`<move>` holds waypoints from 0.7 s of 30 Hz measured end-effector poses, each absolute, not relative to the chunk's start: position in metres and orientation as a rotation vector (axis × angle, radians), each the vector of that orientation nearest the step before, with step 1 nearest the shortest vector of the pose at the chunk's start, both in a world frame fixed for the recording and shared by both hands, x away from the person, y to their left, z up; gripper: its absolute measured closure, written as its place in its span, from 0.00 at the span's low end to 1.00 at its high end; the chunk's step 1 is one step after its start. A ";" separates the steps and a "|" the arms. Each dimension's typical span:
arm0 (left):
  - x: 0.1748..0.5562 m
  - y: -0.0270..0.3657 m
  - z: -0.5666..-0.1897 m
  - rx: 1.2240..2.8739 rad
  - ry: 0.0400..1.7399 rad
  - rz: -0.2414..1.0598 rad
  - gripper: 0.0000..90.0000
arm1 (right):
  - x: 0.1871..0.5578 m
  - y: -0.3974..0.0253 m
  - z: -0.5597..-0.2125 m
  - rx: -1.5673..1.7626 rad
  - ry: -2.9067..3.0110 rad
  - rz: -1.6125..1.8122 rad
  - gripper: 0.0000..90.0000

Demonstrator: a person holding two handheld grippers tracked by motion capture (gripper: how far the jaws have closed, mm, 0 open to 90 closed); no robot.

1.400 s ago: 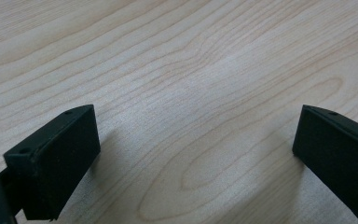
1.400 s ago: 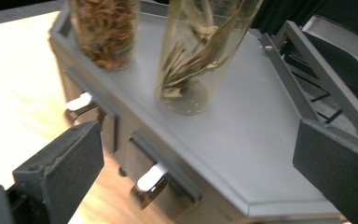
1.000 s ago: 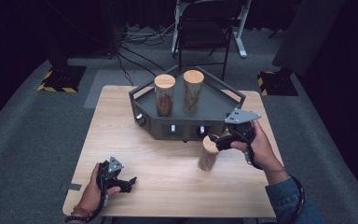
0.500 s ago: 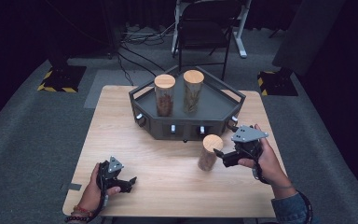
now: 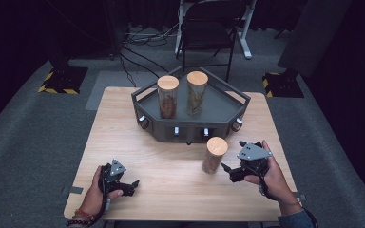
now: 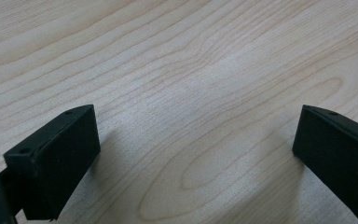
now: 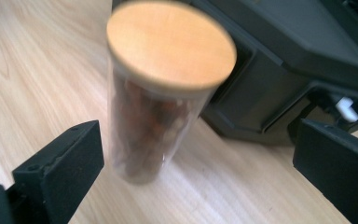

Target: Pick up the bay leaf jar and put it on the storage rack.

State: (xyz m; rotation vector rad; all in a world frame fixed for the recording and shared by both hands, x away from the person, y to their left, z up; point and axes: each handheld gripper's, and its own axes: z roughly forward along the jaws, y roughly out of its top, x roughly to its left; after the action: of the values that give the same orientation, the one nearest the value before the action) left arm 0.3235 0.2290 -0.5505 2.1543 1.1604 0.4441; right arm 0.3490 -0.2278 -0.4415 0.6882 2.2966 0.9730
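1. While you sit at the near edge, a pale wooden table (image 5: 123,123) spreads out before you, with dark carpet all round it.
2. At the table's far middle stands a dark grey angular tray (image 5: 228,102) on short legs. Two tall clear jars stand upright on it side by side, each with a round wooden lid: the left tray jar (image 5: 168,96) and the right tray jar (image 5: 196,92).
3. Just in front of the tray, on the bare tabletop, stands a third jar (image 5: 214,155), upright, with the same wooden lid and brownish contents. It stands near the tray's front wall but does not touch it.
4. Your right gripper (image 5: 229,172) hangs just to the right of that third jar, pointing at it. Its jaws are spread wide and nothing is between them; they do not touch the glass. Its own camera shows the jar ahead, between the jaws but beyond them.
5. Your left gripper (image 5: 132,186) rests low at the near left, well apart from every jar, its jaws also spread wide over bare wood.
6. Judging by this, the third jar stands free and ungripped. The next move probably calls for you to bring the right jaws around its lower body, level and centred, before closing.
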 end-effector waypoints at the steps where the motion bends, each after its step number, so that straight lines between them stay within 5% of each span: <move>1: 0.324 0.229 -0.551 2.154 1.160 0.444 0.01 | 0.348 -0.229 -0.444 0.689 2.297 0.970 0.02; 21: 0.324 0.229 -0.551 2.154 1.160 0.444 0.01 | 0.339 -0.251 -0.498 0.806 2.338 0.879 0.02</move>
State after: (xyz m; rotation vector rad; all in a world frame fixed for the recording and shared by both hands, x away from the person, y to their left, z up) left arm 0.3236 0.2290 -0.5505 2.1542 1.1603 0.4442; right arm 0.3386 -0.2510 -0.4982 0.8059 2.3375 0.8791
